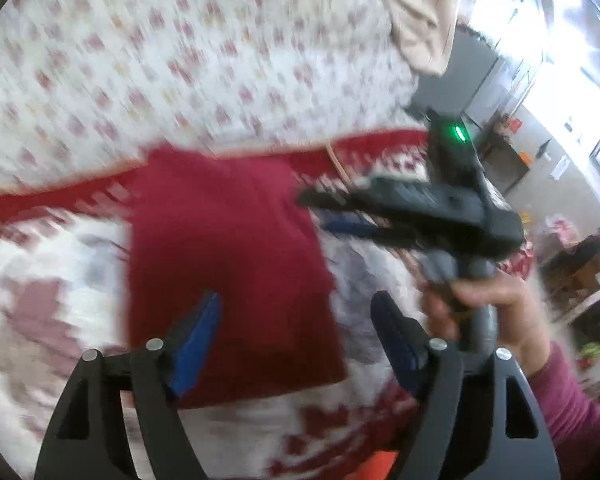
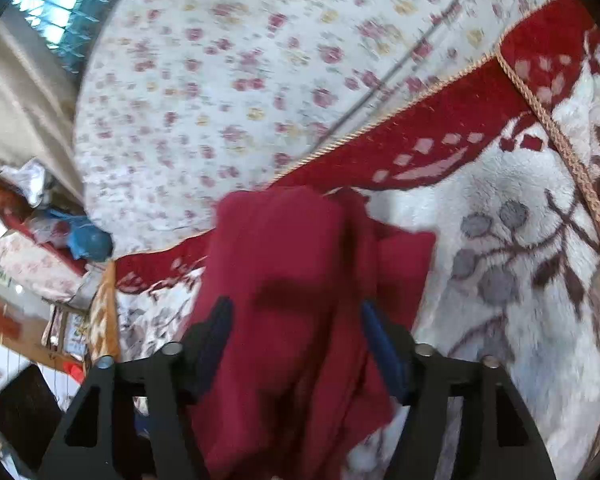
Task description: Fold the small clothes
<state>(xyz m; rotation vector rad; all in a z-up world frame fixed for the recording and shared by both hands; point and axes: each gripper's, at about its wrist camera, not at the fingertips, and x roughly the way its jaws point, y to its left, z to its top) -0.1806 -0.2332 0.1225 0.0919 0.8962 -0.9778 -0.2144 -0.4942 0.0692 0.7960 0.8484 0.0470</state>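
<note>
- Dark red garment [image 1: 228,264]: soft, light, limp knit, likely to sag and slide off a loose hold; best pinched at a corner or folded edge.
- Lying folded on a plush red-and-white blanket [image 2: 520,200], ahead of and between both sets of fingers.
- Left gripper [image 1: 296,340]: blue fingers [image 1: 196,340] spread wide, hovering over the cloth's near edge, pinching nothing.
- Right gripper [image 2: 296,344]: fingers spread wide, cloth bunched between them, pads not pressing on it.

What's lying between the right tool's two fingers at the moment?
The dark red cloth fills the gap between the right tool's open fingers, seen in the right wrist view.
</note>
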